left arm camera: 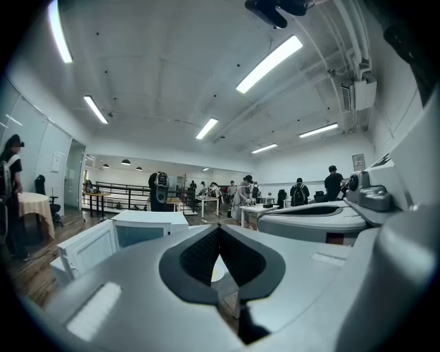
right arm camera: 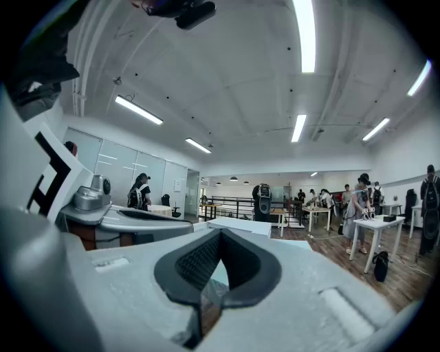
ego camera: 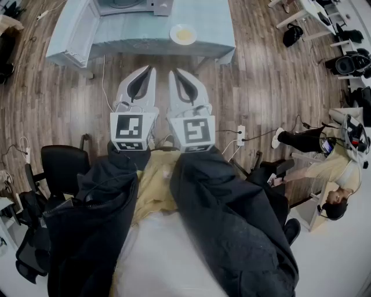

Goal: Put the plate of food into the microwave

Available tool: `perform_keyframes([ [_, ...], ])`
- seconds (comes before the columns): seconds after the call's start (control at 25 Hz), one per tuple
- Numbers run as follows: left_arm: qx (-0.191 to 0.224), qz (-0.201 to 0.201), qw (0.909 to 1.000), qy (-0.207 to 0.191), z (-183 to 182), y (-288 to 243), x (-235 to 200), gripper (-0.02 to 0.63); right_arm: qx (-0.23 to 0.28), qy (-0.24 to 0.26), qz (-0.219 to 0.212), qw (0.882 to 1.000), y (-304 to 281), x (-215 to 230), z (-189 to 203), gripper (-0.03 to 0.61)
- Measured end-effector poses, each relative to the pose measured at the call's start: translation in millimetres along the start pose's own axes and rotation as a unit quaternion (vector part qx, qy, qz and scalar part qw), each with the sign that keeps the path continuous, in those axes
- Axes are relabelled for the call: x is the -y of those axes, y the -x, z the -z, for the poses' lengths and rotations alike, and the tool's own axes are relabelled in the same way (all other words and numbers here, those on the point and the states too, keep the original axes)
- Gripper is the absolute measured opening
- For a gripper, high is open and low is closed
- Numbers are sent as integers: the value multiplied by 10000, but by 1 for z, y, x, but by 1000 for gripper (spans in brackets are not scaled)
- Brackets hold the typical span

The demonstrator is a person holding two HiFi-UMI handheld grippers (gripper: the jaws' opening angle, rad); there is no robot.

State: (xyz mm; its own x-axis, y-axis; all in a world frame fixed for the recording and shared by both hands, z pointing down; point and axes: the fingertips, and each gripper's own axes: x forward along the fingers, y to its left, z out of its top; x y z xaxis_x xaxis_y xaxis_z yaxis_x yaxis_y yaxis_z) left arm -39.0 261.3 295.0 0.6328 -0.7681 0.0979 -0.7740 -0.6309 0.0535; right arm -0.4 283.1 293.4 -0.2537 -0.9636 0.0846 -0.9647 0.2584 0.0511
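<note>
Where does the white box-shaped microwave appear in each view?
Head view: white box-shaped microwave at top edge, left of centre.
Left gripper view: microwave left of centre, door open.
Right gripper view: microwave near centre.
Shared landmark: the pale blue table beneath it.

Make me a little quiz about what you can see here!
1. True or false: the plate is already inside the microwave.
2. What is the left tool holding? A: the plate. B: a cup. C: nothing.
3. Fill in the missing word: the right tool has its jaws ____ (open or shut).

Key
1. False. The plate sits on the table.
2. C.
3. Shut.
</note>
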Motion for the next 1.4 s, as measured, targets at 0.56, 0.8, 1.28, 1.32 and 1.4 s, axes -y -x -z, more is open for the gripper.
perform_keyframes([
  [0.56,-139,158,9997,-98,14,-3,-13,-2,-112,-71,171,9998,-9,-3,12,-6],
  [0.8,-225,200,9995,-60,21,0,-29,-2,-238,-83,220,9994,-16,-12,20,-5],
  [1.28,-596,260,9976,223,49,6,-52,-2,-596,-85,273,9978,-24,-29,40,-3],
  [1.32,-619,237,9975,248,51,4,-54,-2,-624,-97,262,9977,-26,-28,42,-3],
  [1.4,-658,178,9972,307,54,-2,-57,-2,-649,-115,218,9976,-32,-24,45,-3],
])
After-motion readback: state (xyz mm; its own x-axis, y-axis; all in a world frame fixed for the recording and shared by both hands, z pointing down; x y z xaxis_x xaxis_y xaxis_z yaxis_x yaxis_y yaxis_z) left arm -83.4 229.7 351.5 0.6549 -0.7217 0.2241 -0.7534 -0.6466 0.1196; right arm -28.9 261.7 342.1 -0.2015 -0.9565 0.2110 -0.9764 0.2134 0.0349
